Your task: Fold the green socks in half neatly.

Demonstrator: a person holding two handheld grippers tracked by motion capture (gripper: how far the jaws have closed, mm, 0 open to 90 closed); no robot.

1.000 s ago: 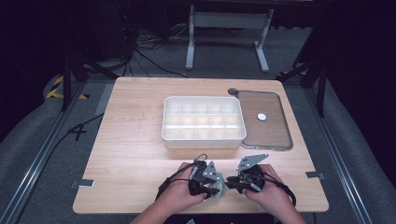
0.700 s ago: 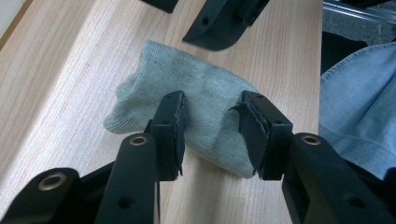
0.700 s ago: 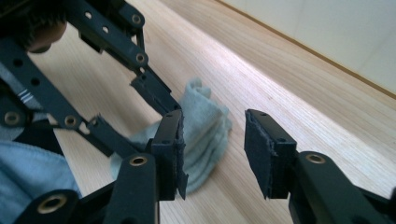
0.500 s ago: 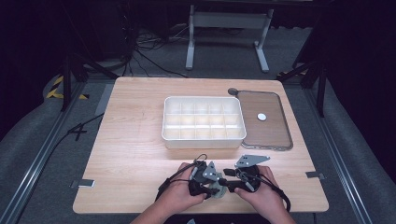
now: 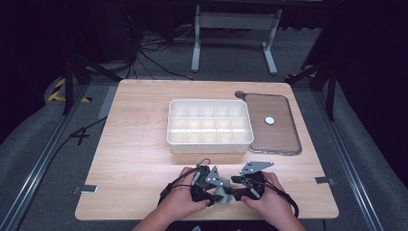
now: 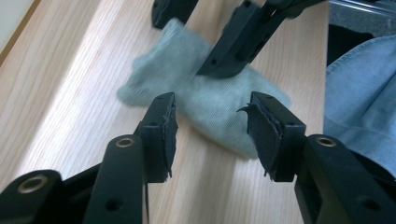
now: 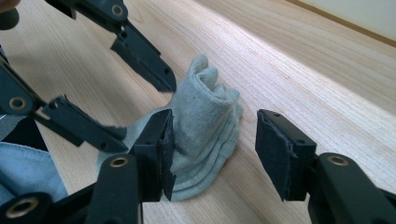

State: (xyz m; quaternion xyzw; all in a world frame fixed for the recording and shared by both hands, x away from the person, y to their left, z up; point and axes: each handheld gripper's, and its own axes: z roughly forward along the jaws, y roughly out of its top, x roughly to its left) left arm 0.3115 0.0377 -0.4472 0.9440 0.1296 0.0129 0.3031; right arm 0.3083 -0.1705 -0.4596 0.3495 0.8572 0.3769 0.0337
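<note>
Wooden tabletop [image 5: 134,159], near edge: both tongs, left [image 6: 212,126] and right [image 7: 212,151], stand spread and have just been opening around a grey sock [image 7: 205,126], neither pinching it.

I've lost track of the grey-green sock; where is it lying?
In the high view the sock lies on the table near its front edge, between the two grippers, in front of the white divided box.

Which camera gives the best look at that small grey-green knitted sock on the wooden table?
The right gripper view: the grey-green knitted sock lies sharp, its bunched folds plain. The left gripper view shows it partly blurred. From the high view it is a tiny patch between the grippers.
</note>
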